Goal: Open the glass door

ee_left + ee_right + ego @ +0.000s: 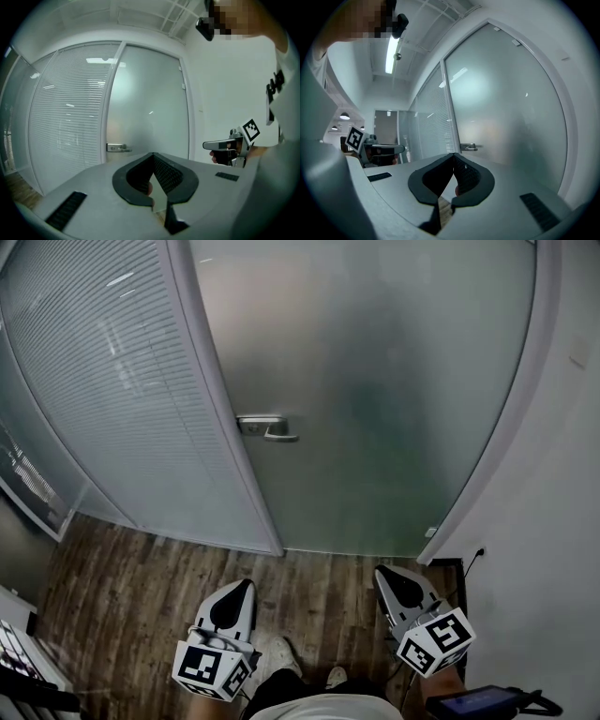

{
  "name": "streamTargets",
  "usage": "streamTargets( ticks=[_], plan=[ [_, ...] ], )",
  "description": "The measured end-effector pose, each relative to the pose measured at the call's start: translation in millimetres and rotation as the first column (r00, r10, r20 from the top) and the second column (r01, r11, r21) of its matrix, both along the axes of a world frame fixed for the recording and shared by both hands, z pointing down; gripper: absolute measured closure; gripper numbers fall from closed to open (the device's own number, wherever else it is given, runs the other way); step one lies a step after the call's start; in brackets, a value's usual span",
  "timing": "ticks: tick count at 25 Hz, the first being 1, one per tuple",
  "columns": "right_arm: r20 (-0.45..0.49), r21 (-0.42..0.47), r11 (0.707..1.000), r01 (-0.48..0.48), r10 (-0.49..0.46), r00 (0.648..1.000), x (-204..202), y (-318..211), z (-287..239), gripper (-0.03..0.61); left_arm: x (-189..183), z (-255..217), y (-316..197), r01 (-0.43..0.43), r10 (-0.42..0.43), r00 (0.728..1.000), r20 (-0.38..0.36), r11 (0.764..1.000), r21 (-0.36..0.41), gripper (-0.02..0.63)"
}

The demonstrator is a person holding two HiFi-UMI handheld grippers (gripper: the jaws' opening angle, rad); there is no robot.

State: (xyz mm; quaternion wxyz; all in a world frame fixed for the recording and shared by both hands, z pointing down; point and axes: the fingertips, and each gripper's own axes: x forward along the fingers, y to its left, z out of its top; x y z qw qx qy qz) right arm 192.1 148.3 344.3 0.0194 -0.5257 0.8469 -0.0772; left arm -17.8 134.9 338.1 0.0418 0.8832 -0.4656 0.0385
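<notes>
The frosted glass door (375,381) stands closed in its pale frame, straight ahead of me. Its metal lever handle (267,427) sits at the door's left edge, also seen as the handle (118,148) and the handle (469,147). My left gripper (246,585) and right gripper (382,570) hang low over the floor, side by side, well short of the door. Both point toward it. The left gripper (153,154) has its jaws met at the tips with nothing between them. The right gripper (453,154) is shut and empty as well.
A glass partition with horizontal slats (112,381) runs left of the door. A white wall (553,521) stands to the right, with a socket and cable (476,553) near the floor. Dark wood flooring (141,596) lies underfoot. The person's shoes (283,654) show between the grippers.
</notes>
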Motion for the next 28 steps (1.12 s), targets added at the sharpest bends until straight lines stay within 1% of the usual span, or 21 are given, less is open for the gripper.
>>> streamTargets(
  ticks=[3, 7, 11, 17, 22, 26, 28],
  plan=[
    [-0.012, -0.001, 1.0, -0.005, 0.005, 1.0, 3, -16, 5, 0.577, 3, 6, -21, -0.008, 0.008, 1.0, -0.015, 1.0, -0.006, 0.615],
    [-0.031, -0.001, 1.0, -0.027, 0.027, 0.999, 8, -47, 5, 0.577, 9, 7, -60, -0.03, 0.03, 0.999, -0.042, 1.0, 0.005, 0.615],
    [-0.045, 0.004, 0.999, -0.039, 0.039, 0.998, -1, -88, 2, 0.577, 6, 7, -102, -0.057, 0.058, 0.997, -0.047, 0.998, 0.017, 0.615],
    [-0.072, 0.014, 0.998, -0.062, 0.063, 0.995, -28, -170, -18, 0.577, -21, -4, -189, -0.072, 0.074, 0.996, -0.059, 0.997, 0.025, 0.615],
    [-0.082, 0.021, 0.995, -0.1, 0.101, 0.991, -54, -232, -12, 0.577, -52, 8, -257, -0.094, 0.095, 0.995, -0.022, 0.995, 0.044, 0.615],
    [-0.105, 0.034, 0.991, -0.126, 0.129, 0.986, -73, -269, -19, 0.577, -78, 11, -301, -0.103, 0.104, 0.994, -0.026, 0.994, 0.043, 0.615],
    [-0.115, 0.023, 0.991, -0.133, 0.135, 0.984, -79, -285, -13, 0.577, -86, 19, -321, -0.099, 0.1, 0.995, -0.028, 0.994, 0.035, 0.615]
  ],
)
